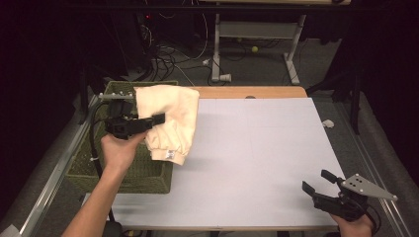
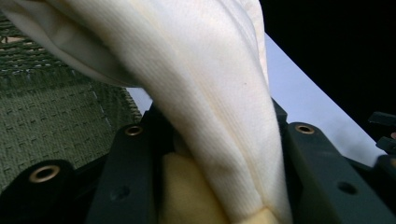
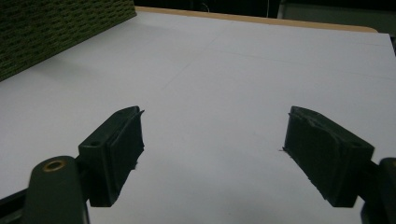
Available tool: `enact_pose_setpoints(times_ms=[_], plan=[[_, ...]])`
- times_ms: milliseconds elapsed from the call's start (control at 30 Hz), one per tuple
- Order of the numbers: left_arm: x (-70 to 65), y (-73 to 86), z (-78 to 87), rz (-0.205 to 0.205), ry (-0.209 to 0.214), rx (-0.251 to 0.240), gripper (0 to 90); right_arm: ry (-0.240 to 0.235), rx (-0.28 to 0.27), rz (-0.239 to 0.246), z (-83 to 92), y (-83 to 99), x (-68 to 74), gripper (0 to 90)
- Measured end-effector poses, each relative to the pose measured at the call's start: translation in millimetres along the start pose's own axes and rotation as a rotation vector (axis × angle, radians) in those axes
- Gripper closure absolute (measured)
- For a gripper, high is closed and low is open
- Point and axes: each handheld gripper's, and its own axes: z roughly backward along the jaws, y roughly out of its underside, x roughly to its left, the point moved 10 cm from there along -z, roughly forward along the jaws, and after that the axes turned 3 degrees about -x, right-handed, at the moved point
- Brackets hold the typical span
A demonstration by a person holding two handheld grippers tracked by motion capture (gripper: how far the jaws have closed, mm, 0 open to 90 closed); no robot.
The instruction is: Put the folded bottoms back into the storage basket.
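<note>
A cream-coloured, soft knitted cloth garment [image 1: 169,121] is held by the left hand-held gripper [image 1: 157,118], whose jaws are clamped together on a bunched fold of the fabric; in the left gripper view the cream cloth [image 2: 205,93] is seen pinched between the two black jaws and rising up and away from them. The garment is lifted above the left edge of the white-topped bench [image 1: 257,158], draped partly over the rim of a dark green woven rectangular basket [image 1: 123,173] that stands at the bench's left side, with a ribbed cuff and a small label hanging at its lower end over the white surface. The right hand-held gripper [image 1: 322,180] is held low at the near right corner of the bench, well apart from the garment; its jaws are spread wide, with nothing between them, and the bare white surface is seen beyond them in the right gripper view [image 3: 212,140].
</note>
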Motion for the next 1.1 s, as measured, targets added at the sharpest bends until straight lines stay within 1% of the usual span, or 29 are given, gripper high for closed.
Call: enact_pose_setpoints(times_ms=[367,533,633,833,900,1100], plan=[[21.1,5.1,19.3,0.041,-0.030,-0.025,58.4,0.002,0.001,-0.002,0.0,0.0,-0.1,20.6],[28.5,6.4,26.6,0.058,-0.043,-0.038,58.4,0.002,0.001,-0.003,0.0,0.0,-0.2,20.6],[33.5,8.7,30.5,0.064,-0.054,-0.036,58.4,0.003,0.002,-0.003,-0.1,0.1,-0.3,20.6],[44.0,12.4,38.5,0.080,-0.080,-0.046,58.4,0.002,0.001,-0.004,-0.2,0.1,-0.5,20.6],[47.2,13.2,41.4,0.076,-0.096,-0.050,58.3,0.003,0.001,-0.004,-0.1,0.0,-0.5,20.6],[56.2,18.0,49.3,0.084,-0.121,-0.049,58.4,0.004,0.003,-0.005,-0.2,0.1,-0.5,20.6]])
